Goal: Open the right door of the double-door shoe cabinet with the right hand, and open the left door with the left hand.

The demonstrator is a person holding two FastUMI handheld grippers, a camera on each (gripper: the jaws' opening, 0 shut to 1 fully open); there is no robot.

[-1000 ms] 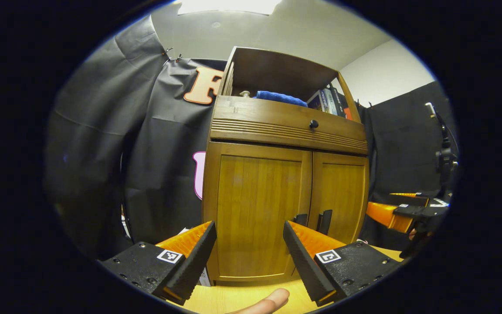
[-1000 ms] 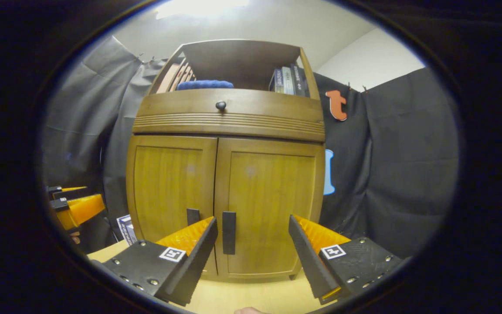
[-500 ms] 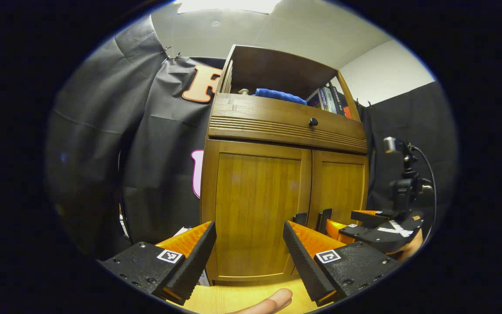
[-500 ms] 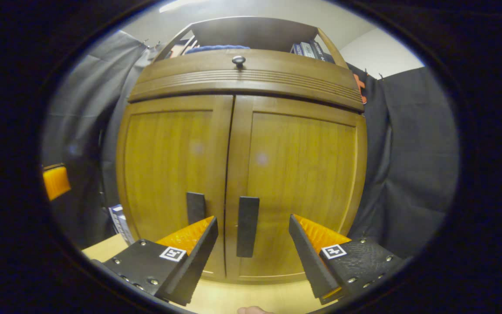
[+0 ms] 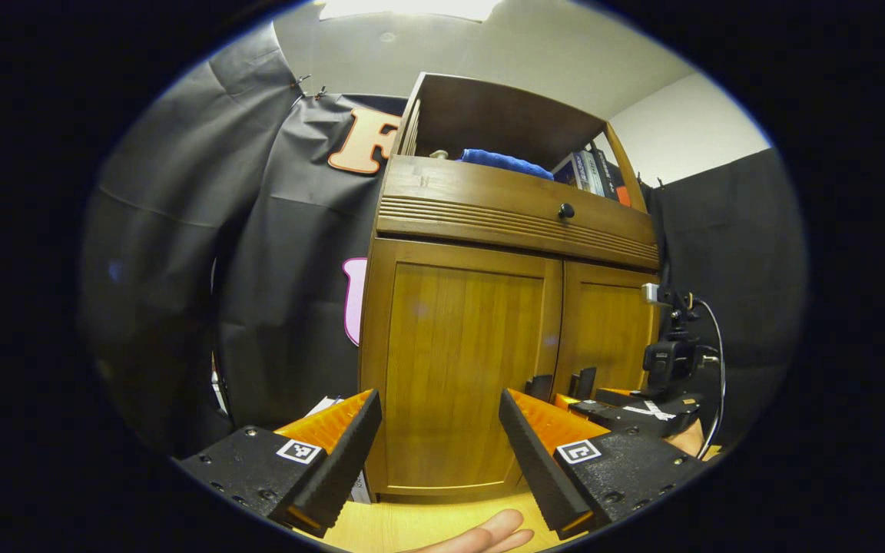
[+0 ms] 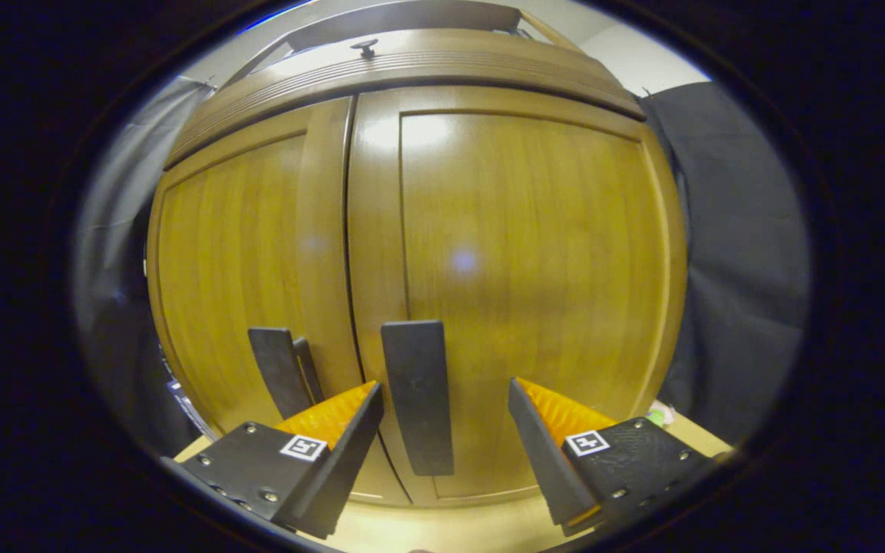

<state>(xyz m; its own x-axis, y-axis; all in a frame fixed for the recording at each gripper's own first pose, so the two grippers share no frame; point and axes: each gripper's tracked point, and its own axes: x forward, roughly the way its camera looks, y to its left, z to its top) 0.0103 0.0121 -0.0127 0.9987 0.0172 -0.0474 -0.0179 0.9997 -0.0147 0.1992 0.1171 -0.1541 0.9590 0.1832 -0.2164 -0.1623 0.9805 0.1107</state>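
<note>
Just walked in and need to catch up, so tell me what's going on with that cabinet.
A person is working at a wooden shoe cabinet with handheld tongs in each hand. Both doors are shut. The right tongs are open and close in, with the right door's handle sitting between the fingers, not yet gripped. The left tongs are open too, farther back, facing the left door, whose handle is untouched.
</note>
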